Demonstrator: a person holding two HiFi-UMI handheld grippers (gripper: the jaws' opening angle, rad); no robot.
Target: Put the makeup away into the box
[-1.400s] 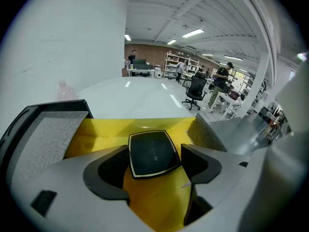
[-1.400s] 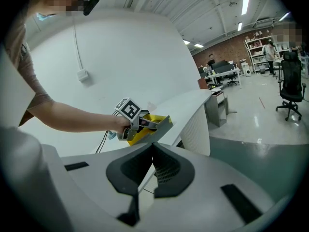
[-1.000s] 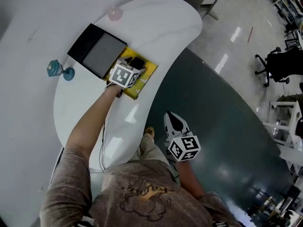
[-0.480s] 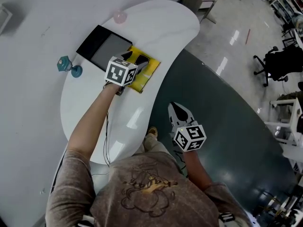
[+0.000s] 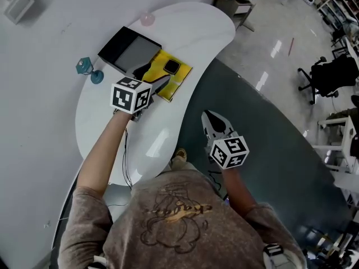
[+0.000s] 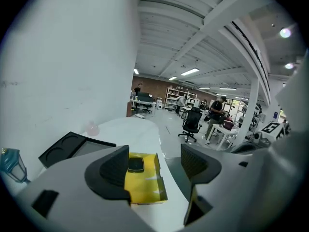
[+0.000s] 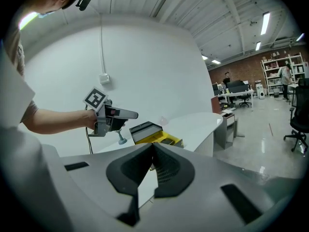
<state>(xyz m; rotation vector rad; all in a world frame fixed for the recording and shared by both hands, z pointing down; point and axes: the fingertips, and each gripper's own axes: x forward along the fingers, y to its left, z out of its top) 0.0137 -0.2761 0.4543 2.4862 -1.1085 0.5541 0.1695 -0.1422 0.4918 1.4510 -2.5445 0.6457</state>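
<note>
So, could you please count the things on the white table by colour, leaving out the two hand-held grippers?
Black: 2, the open black case and the small compact lying in the yellow box
Yellow: 1, that box
Pink: 1, the pink round thing
Teal: 1, the teal stemmed ornament
Total: 5

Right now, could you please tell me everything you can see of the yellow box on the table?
The yellow box lies open and flat on the white table, near its edge; it looks like thin card with low walls. A small dark compact sits inside at one end. A black tray lies along its far side.
</note>
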